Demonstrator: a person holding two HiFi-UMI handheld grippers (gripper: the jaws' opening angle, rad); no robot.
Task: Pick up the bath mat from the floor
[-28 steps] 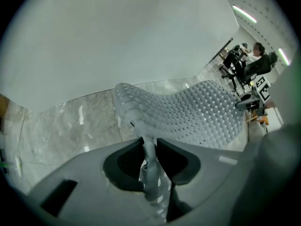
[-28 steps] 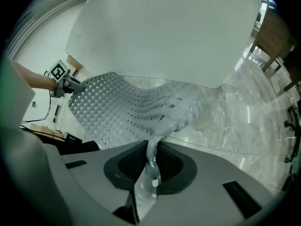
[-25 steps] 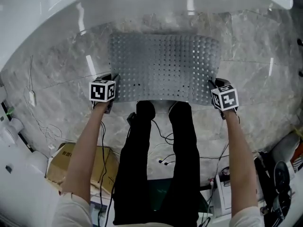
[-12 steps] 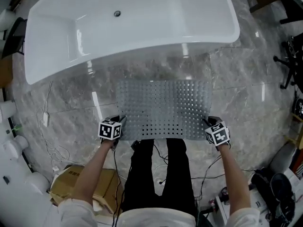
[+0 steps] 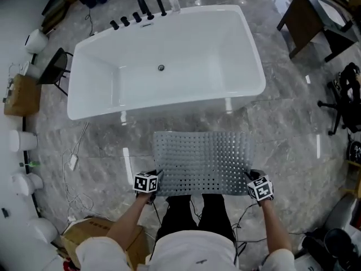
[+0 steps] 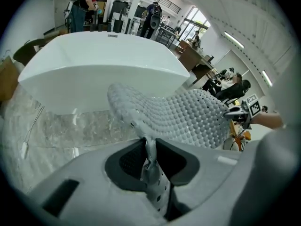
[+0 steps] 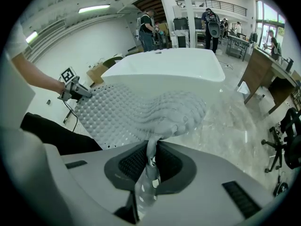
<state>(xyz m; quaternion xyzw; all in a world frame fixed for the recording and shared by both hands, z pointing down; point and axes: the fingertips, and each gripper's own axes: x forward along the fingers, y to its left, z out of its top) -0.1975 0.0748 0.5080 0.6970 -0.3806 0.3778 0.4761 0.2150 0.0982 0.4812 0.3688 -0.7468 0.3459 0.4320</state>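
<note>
The grey studded bath mat is spread out level between my two grippers, in front of the white bathtub, with its far edge sagging free. My left gripper pinches the mat's near left corner, and its jaws are closing tighter on it. In the left gripper view the mat's edge runs down into the left gripper. My right gripper is shut on the near right corner. In the right gripper view the mat folds into the right gripper.
Marble floor tiles surround the bathtub. A cardboard box and loose cables lie at the left. A dark table and an office chair stand at the right. The person's dark-trousered legs are under the mat's near edge.
The head view has pulled far back and up, so the whole bathtub now shows. Both grippers keep their hold on the mat's near corners, and the mat has risen with them.
</note>
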